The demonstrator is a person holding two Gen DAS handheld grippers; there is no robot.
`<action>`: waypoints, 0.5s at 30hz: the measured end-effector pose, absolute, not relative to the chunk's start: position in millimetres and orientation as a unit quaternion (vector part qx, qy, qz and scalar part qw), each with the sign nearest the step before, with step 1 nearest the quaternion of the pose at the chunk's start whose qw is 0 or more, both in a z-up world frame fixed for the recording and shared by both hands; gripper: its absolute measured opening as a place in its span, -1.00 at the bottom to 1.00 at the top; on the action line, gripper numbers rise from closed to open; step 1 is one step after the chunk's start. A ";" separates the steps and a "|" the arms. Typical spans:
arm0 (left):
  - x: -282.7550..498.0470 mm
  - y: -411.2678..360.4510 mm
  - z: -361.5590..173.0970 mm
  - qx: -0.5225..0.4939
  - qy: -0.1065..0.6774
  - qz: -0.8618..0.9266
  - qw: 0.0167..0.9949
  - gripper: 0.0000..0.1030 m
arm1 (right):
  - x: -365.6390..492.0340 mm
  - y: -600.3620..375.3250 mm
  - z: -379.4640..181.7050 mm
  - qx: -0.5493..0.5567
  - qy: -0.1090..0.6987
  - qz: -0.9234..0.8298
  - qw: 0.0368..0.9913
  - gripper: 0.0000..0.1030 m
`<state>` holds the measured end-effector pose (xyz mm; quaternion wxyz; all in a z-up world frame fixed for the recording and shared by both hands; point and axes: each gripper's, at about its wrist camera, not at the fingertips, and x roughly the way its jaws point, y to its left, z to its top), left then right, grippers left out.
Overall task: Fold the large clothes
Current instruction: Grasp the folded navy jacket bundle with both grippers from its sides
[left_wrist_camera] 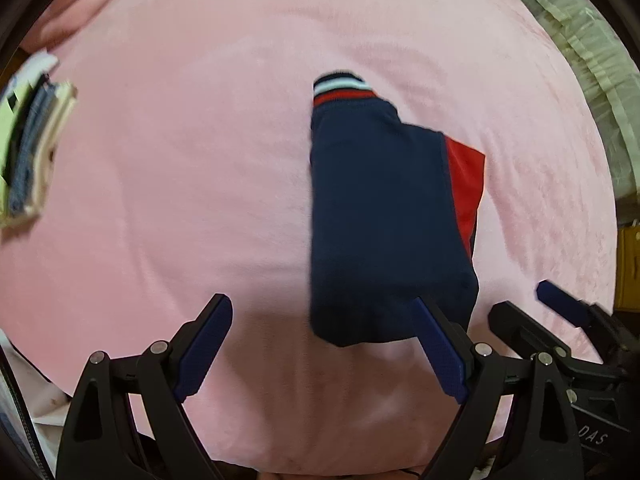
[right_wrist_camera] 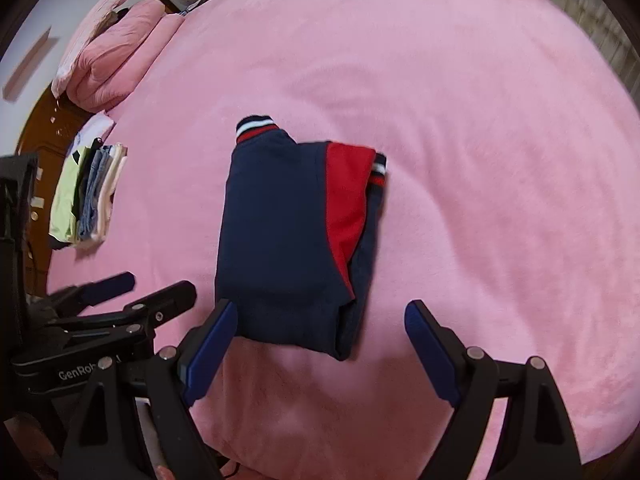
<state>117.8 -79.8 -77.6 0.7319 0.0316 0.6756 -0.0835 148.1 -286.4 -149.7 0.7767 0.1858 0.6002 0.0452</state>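
I am looking down on a wide bed covered by a pink blanket point(right_wrist_camera: 460, 120), and the navy and red garment point(right_wrist_camera: 288, 232) is lying folded into a narrow rectangle around the middle of it, nearer the near edge than the far one. Its striped ribbed cuff point(right_wrist_camera: 256, 128) is pointing toward the far side, a second striped cuff point(right_wrist_camera: 378, 172) is peeking out at the bundle's right edge, and a red panel point(right_wrist_camera: 348, 200) is showing along the right of the folded top layer.

I am holding the left gripper point(left_wrist_camera: 324, 348) over the near edge of the blanket with its fingers released and spread wide, nothing between them; its right finger point(left_wrist_camera: 440, 352) is showing in front of the garment's near left corner in the left wrist view, and I cannot tell whether it is touching the cloth. The right gripper point(right_wrist_camera: 320, 348) is likewise standing released and wide, with the garment's near end lying between its blue pads point(right_wrist_camera: 212, 352) but not pressed by them.

A stack of folded clothes point(right_wrist_camera: 90, 196) is sitting by the left edge of the bed, well apart from the garment. Pink pillows point(right_wrist_camera: 116, 48) are lying at the far left corner.
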 end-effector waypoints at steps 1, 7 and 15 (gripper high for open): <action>120.2 -78.0 -85.5 0.016 0.684 -0.086 0.725 0.74 | 149.7 -288.4 -155.2 0.195 0.603 0.048 0.772 0.67; 132.8 -66.9 -131.1 -0.049 0.709 -0.123 0.693 0.74 | 153.6 -315.5 -209.6 0.328 0.594 0.048 0.733 0.67; 151.1 -42.6 -183.2 -0.182 0.725 -0.177 0.641 0.74 | 154.1 -333.6 -269.4 0.458 0.569 0.066 0.680 0.67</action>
